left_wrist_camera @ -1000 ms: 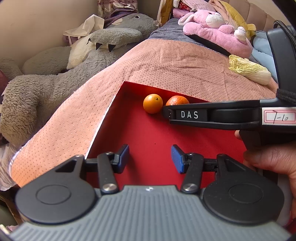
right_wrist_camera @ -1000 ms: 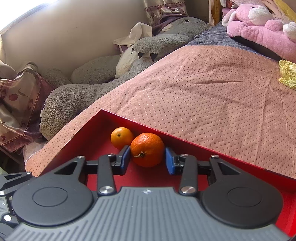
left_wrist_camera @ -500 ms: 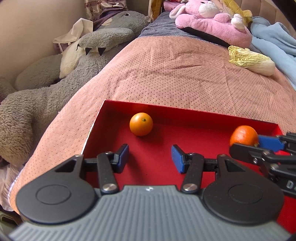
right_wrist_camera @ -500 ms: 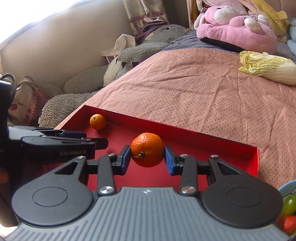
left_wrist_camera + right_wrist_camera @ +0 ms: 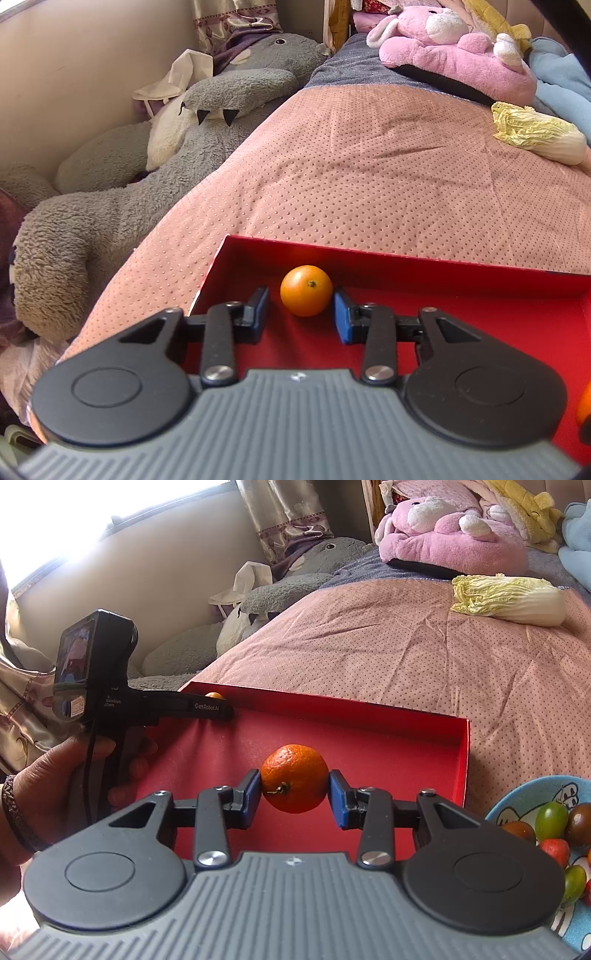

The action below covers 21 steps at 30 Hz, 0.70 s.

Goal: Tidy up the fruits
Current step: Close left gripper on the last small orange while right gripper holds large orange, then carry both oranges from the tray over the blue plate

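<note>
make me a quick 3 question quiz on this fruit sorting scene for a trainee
1. True or false: the right gripper is clamped on the mandarin.
2. Multiple choice: where does the small orange sit in relation to the left gripper? A) gripped tight B) between the open fingers, near the red tray's far wall C) outside the tray on the bedcover
3. Fill in: the blue bowl at the right edge of the right wrist view holds small ____ in green, red and dark colours.

Key: 1 true; 2 B; 3 tomatoes
</note>
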Tool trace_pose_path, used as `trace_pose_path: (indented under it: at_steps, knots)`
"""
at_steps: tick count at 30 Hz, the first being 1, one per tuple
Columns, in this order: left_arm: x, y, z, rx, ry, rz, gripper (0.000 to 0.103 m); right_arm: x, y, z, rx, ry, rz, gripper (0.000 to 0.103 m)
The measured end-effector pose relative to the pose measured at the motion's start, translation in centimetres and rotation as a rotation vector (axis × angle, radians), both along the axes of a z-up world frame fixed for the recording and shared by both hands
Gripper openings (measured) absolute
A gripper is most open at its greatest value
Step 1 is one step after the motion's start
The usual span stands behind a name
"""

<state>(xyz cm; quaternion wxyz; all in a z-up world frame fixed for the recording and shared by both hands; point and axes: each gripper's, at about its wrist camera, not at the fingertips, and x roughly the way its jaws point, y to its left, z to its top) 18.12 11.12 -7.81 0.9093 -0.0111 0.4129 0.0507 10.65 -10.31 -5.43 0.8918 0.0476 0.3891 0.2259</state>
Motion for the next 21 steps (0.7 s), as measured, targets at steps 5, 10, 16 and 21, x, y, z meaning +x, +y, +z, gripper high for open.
trace_pose_path:
  at_steps: [5, 10, 16, 21]
  knots:
    - [0.0, -0.1, 0.2, -0.012, 0.001, 0.018, 0.033, -1.0, -0.7, 0.1, 0.001, -0.001, -0.004, 0.045]
    - [-0.7, -0.8, 0.5, -0.032, 0.012, 0.017, 0.033, -2.1, -1.1, 0.6, 0.0, -0.009, 0.004, 0.045]
    - [-2.4, -2.0, 0.8, -0.05, 0.016, 0.01, 0.033, -3.4, -1.6, 1.3, -0.002, -0.023, 0.01, 0.045]
    - [-3.8, -2.7, 1.1, -0.056, 0.013, 0.017, 0.033, -4.3, -2.2, 1.7, -0.006, -0.03, 0.008, 0.045]
